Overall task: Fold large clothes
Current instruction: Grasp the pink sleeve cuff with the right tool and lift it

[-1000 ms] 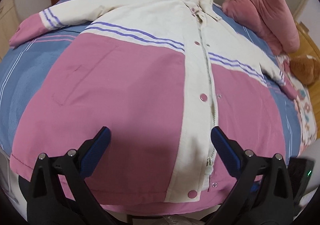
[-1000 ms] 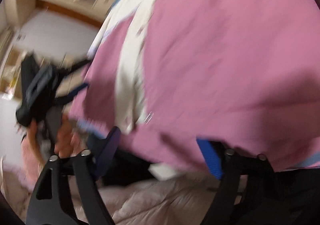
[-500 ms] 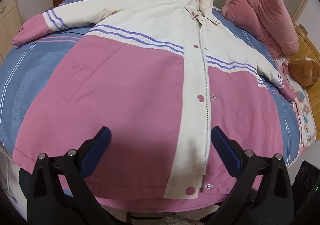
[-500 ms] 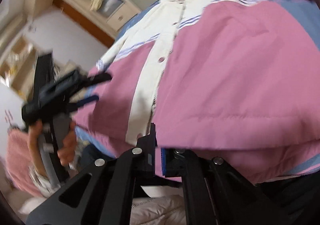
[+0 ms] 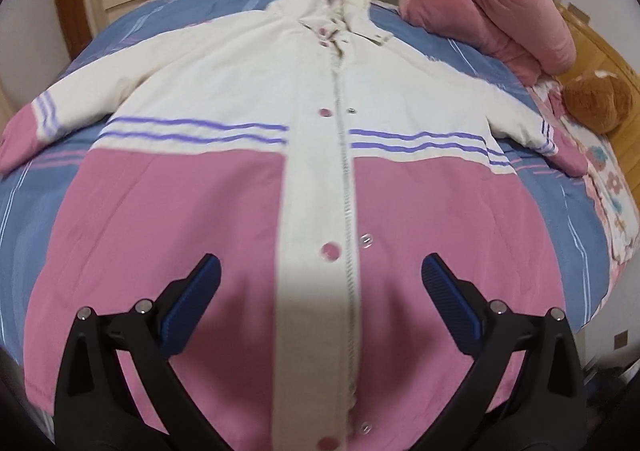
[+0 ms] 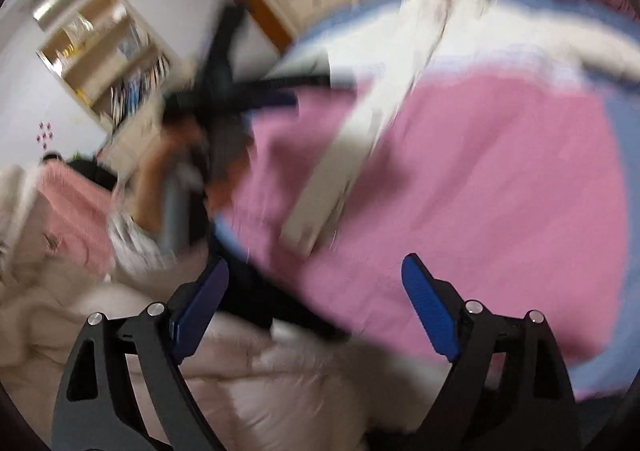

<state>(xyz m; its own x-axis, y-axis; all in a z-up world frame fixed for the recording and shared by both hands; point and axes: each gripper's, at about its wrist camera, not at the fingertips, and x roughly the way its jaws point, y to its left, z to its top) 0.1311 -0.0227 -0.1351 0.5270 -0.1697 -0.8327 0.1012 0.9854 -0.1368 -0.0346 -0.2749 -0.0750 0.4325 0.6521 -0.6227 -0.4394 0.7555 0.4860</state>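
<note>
From the left wrist I am looking down the length of the coat [image 5: 320,179], and it is sitting squarer to me than it was a second ago: the zip line that was slanting off to one side is now running almost straight up the middle of the view. The left gripper [image 5: 320,299] is hanging above the lower front with its blue pads spread wide and nothing between them, just as wide as it was before. The coat is lying face up and spread flat on the blue striped bedcover [image 5: 168,15], hood toward the far end by the cupboards, both sleeves reaching outward, cream above, pink below, with purple stripes across the chest. A rolled pink quilt [image 5: 496,11] is sitting beyond its far shoulder. I am reading this as smoothing finished and folding not yet begun.

From the right wrist the picture is smearing badly. The right gripper [image 6: 316,299] was clamped on the pink hem half a second ago; its jaws have just been opening, and now they are standing wide with no cloth between them. The hem is lying free below and beyond the pads. The other gripper and the hand [image 6: 160,167] carrying it are showing as a blur at the left.
</note>
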